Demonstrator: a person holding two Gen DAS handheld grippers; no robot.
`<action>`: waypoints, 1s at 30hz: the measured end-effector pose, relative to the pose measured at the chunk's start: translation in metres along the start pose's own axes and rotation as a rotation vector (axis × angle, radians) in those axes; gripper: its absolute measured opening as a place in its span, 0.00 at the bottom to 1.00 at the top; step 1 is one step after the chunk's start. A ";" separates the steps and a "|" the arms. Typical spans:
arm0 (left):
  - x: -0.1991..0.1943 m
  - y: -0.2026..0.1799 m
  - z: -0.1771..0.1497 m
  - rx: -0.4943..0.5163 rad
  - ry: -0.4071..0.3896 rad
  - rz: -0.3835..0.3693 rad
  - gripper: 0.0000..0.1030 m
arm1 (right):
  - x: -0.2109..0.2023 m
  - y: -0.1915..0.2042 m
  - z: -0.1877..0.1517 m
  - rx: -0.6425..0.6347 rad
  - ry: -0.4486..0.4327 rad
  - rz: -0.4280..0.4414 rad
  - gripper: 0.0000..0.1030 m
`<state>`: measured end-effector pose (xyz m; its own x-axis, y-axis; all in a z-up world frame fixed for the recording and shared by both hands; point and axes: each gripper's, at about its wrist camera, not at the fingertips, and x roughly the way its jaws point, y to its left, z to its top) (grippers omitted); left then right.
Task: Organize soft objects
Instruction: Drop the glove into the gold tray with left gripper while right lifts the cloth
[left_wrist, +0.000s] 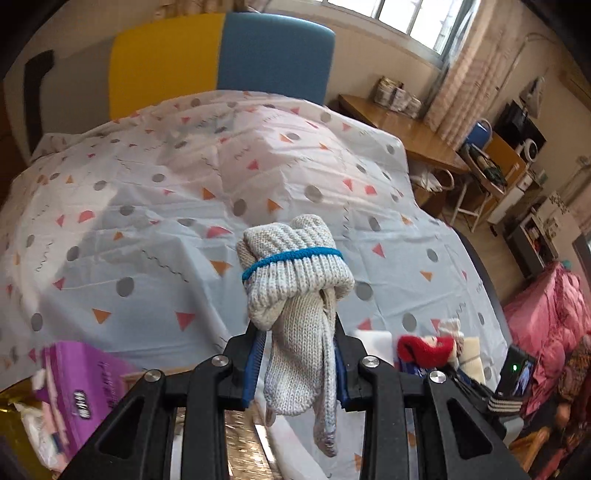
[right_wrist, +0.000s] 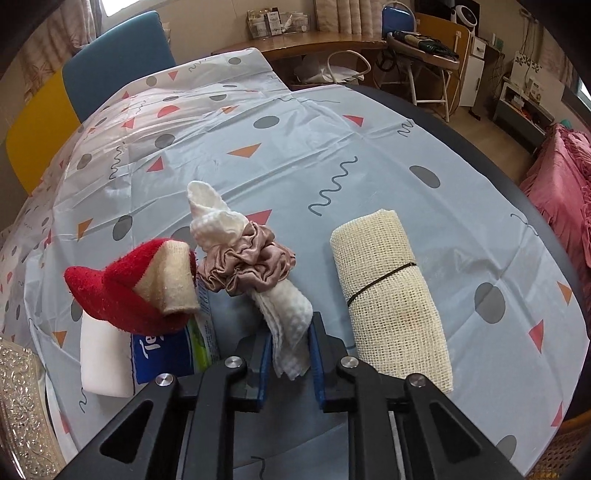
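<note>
Over the bench (right_wrist: 369, 155), w/ its patterned plastic cloth, both grippers are loaded. Left gripper (left_wrist: 299, 363) has its fingers clamped on the loose lower end of a grey knit glove bundle (left_wrist: 295, 273), bound by a blue band; the bundle sits clear above the cloth, so it looks lifted, mid-carry. Right gripper (right_wrist: 291, 350) has its fingers closed on the near end of a white waffle cloth (right_wrist: 284, 314), rolled & cinched by a pinkish-brown scrunchie (right_wrist: 247, 262); its far end points away & up, and whether the roll is off the bench I can't tell. Just right of it lies a cream mesh roll (right_wrist: 388, 295) w/ a dark elastic, flat on the bench, untouched. Left of it, a red-and-beige sock bundle (right_wrist: 140, 284) rests on top of a blue tissue pack (right_wrist: 162, 354) & a white block (right_wrist: 103, 362). Step in hand, as I judge it: pick-up done on both sides, transport pending. Next move calls for a destination — a gold patterned box (right_wrist: 18, 398) shows at the near left edge, maybe the bin, not certain. Soft items sag, so keep grip firm & lift straight before swinging over.
</note>
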<state>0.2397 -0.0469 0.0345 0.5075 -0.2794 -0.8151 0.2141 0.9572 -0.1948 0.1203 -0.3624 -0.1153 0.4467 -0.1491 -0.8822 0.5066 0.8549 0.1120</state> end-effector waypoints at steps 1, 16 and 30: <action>-0.008 0.014 0.006 -0.020 -0.019 0.017 0.32 | 0.000 0.000 0.000 0.000 -0.001 -0.001 0.16; -0.114 0.270 -0.094 -0.375 -0.117 0.232 0.32 | -0.004 0.005 -0.002 -0.032 -0.019 -0.026 0.14; -0.085 0.361 -0.237 -0.601 0.037 0.317 0.39 | -0.008 0.009 -0.007 -0.057 -0.032 -0.055 0.14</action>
<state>0.0757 0.3410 -0.0956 0.4381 0.0140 -0.8988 -0.4465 0.8712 -0.2041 0.1160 -0.3504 -0.1107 0.4428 -0.2117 -0.8713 0.4884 0.8719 0.0364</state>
